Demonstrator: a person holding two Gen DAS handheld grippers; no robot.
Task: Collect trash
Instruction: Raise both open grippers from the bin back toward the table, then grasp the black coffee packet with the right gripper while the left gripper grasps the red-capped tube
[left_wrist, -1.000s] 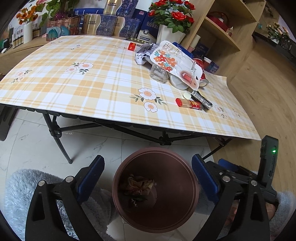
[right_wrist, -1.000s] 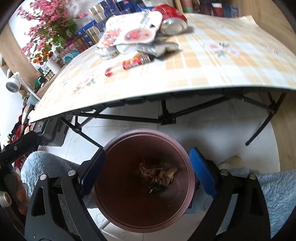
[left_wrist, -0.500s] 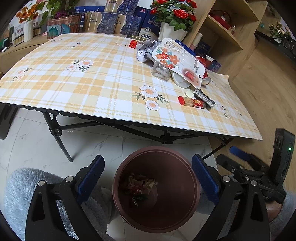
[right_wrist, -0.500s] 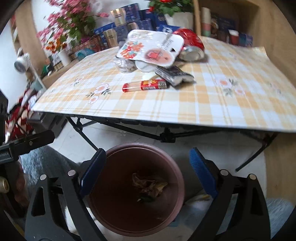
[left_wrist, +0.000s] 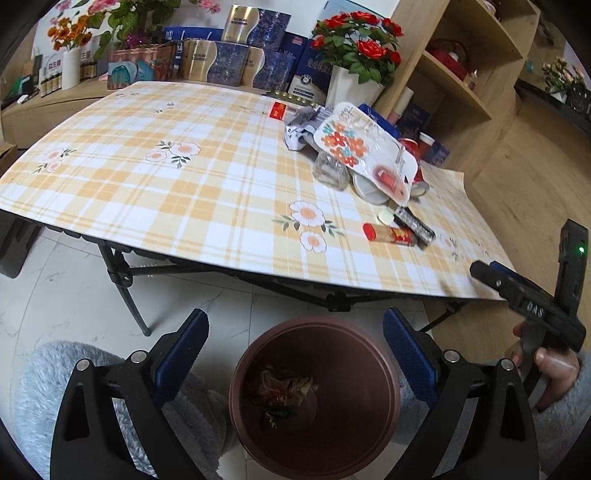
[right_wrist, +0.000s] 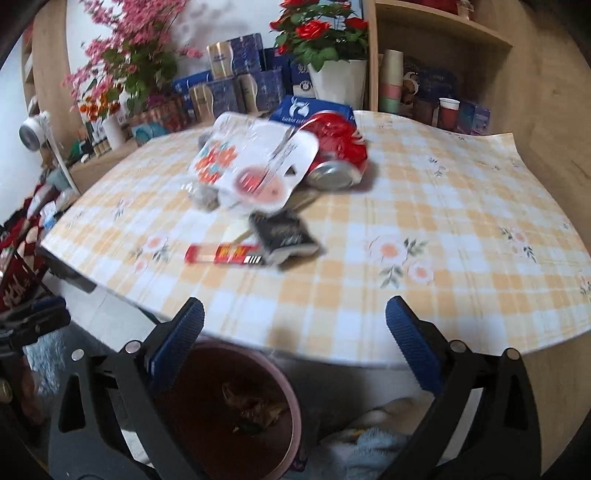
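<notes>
A brown round bin (left_wrist: 317, 398) stands on the floor in front of the table, with crumpled scraps (left_wrist: 284, 387) at its bottom; it also shows in the right wrist view (right_wrist: 236, 410). My left gripper (left_wrist: 291, 358) is open and empty above the bin. My right gripper (right_wrist: 295, 343) is open and empty, over the table's front edge. A pile of trash lies on the table: a flowered plastic package (right_wrist: 255, 166), a crushed red can (right_wrist: 336, 151), a red tube (right_wrist: 225, 254), a dark wrapper (right_wrist: 284, 232). The tube (left_wrist: 391, 234) also shows in the left wrist view.
The folding table has a yellow plaid cloth (left_wrist: 166, 192). Boxes (left_wrist: 221, 62) and flower pots (left_wrist: 351, 85) stand behind it. A wooden shelf (left_wrist: 472, 74) is at the right. A grey fluffy rug (left_wrist: 48, 384) lies on the floor at the left.
My right gripper has risen from above the bin to the table's front edge, facing the trash pile. My left gripper has stayed over the bin.
</notes>
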